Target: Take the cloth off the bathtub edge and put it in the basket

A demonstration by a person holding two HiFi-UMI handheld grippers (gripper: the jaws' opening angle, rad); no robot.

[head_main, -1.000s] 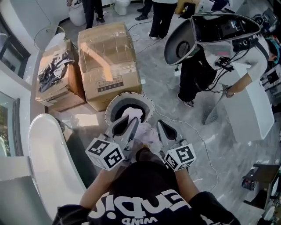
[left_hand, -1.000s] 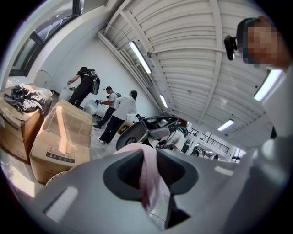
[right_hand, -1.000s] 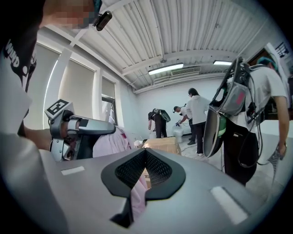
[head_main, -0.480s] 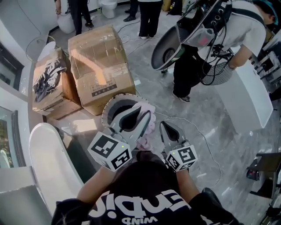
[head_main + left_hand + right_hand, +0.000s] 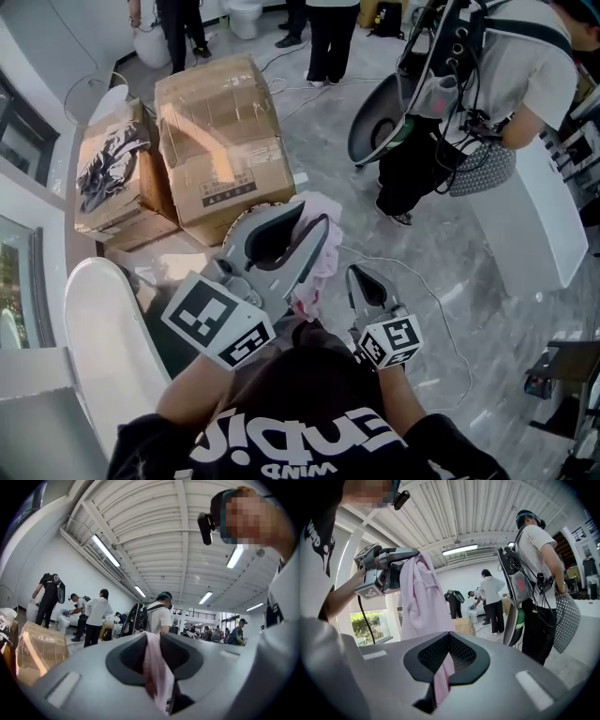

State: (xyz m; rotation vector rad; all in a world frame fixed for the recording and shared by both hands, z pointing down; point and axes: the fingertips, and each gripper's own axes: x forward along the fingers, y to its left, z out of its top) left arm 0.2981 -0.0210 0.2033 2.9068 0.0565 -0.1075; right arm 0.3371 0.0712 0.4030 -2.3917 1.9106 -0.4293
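A pink cloth (image 5: 317, 255) hangs between my two grippers above the marble floor. My left gripper (image 5: 314, 221) is raised and level, shut on the cloth's top (image 5: 156, 674). My right gripper (image 5: 362, 276) sits lower and to the right, shut on a lower strip of the cloth (image 5: 442, 678). In the right gripper view the cloth (image 5: 423, 601) drapes down from the left gripper (image 5: 410, 555). The round basket (image 5: 246, 216) stands on the floor, mostly hidden behind the left gripper. The white bathtub (image 5: 105, 349) lies at the lower left.
Two cardboard boxes (image 5: 219, 133) (image 5: 112, 176) stand beyond the basket. A person with a large dish-shaped device (image 5: 382, 120) stands at the upper right, others farther back. A cable (image 5: 419, 286) runs across the floor. A white counter (image 5: 536, 225) is at the right.
My left gripper has risen with the pink cloth and rolled, lifting it up above the basket. The right gripper has shifted a little and stays on the cloth's lower part.
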